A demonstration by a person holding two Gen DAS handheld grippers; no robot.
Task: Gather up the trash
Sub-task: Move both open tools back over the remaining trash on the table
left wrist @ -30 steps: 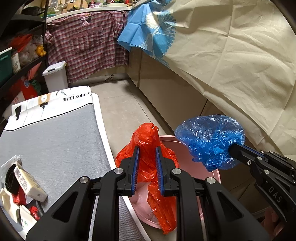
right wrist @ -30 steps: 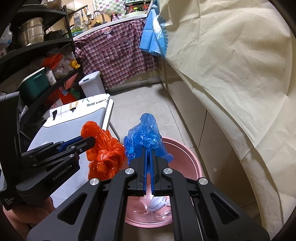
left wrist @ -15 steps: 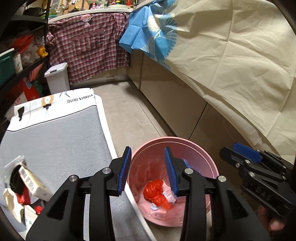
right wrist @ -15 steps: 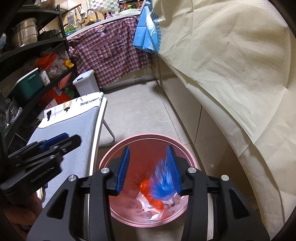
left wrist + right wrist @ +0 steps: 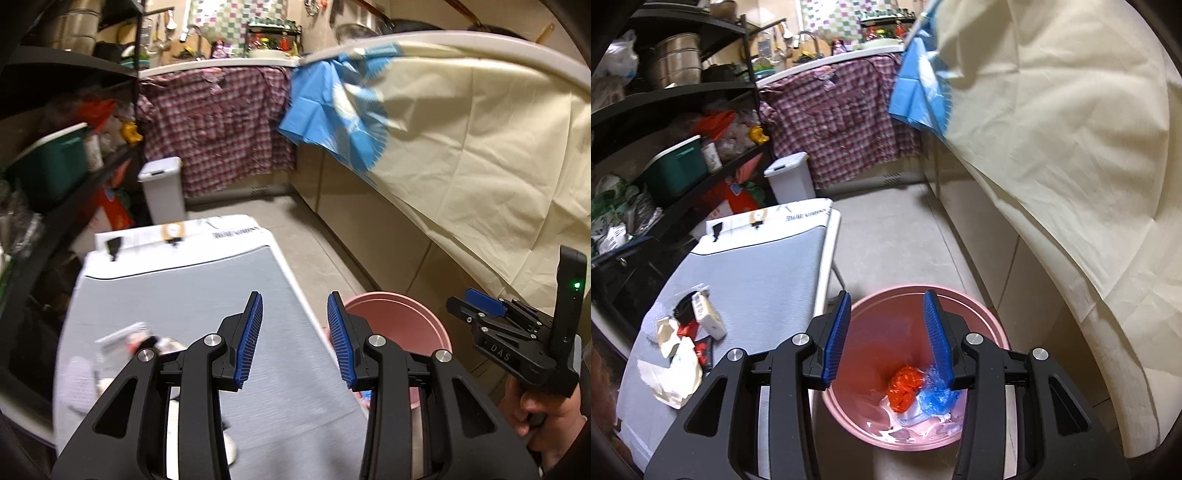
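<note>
Right wrist view: both my hand-held grippers, right and left, gape empty. Remaining trash lies lower left on the worktop; light, crumpled wrappers, best pinched at a fold.

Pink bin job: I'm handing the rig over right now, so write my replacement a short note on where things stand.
Left tongs: open, empty, over the grey table.
Right tongs: open, empty, above the pink bin.
Done: the orange bag and the blue bag lie in the bin on white scraps.
Left: the pile of wrappers and paper at the table's near left corner.
</note>
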